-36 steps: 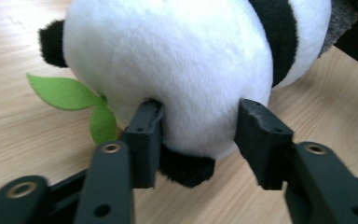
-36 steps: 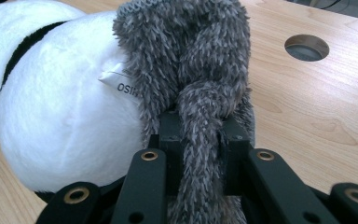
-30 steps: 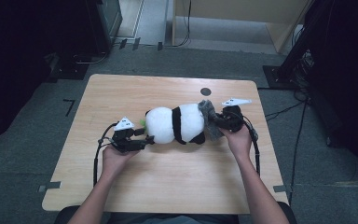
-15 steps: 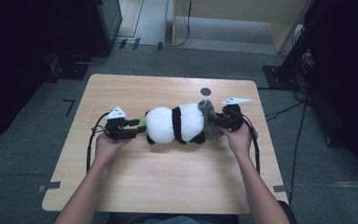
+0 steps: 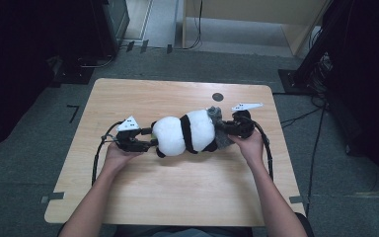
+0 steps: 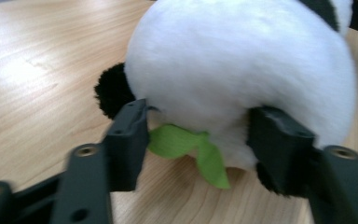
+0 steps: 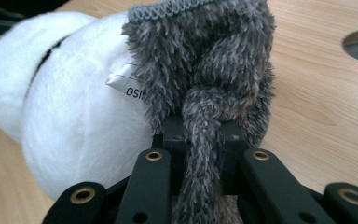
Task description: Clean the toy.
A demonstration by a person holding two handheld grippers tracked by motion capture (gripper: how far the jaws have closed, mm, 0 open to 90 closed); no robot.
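Both forearms are reaching in low over the table [image 5: 143, 207], one at each end of the toy panda [image 5: 185, 132], which is lying on its side in the middle. The left gripper [image 6: 198, 140] has just been opening; its jaws are standing apart by the panda's white end, maybe touching the fur. The right gripper [image 7: 200, 135] is squeezing tight on the grey fuzzy cloth [image 7: 205, 70].

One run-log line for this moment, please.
left tool: jaws astride panda plush head, just opening | right tool: shut on grey fuzzy cloth | plush lying on table
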